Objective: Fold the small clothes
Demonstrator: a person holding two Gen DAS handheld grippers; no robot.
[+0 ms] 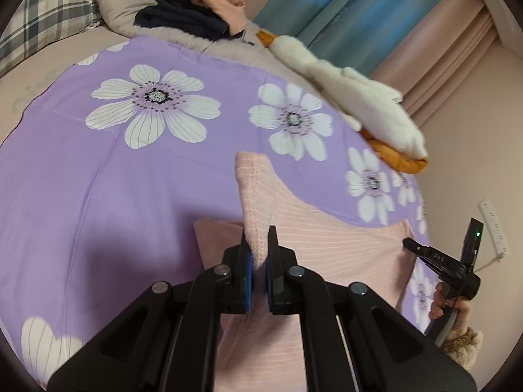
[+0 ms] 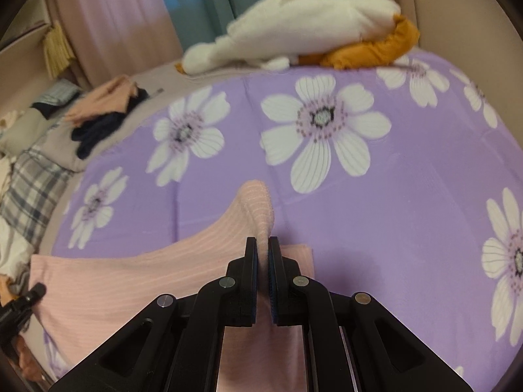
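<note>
Pink ribbed cloth fills the foreground: the small pink garment (image 1: 313,238) is pinched at two corners. Left tongs (image 1: 258,238) are closed tight on one raised, knit-edged corner, the fabric squeezed between the blue pads. Right tongs (image 2: 262,245) are likewise clamped on the other corner (image 2: 255,202), which stands up in a peak ahead of the jaws. Between the two pairs of tongs the garment sags, its lower part lying on the bed below and behind both.

From the left wrist view, the right tongs (image 1: 408,243) show off to the right, held by a hand (image 1: 444,300) in a fuzzy cuff.

Beyond the tongs spreads a purple bedspread (image 1: 98,179) with big white flowers. Farther ahead, at the bed's far edge, lies a white plush goose (image 2: 307,23) with orange feet. Well off to the left of the right tongs sit a dark garment (image 2: 98,130) and a peach one (image 2: 101,98), near a plaid pillow (image 2: 29,189). Curtains (image 1: 343,9) hang behind the bed.
</note>
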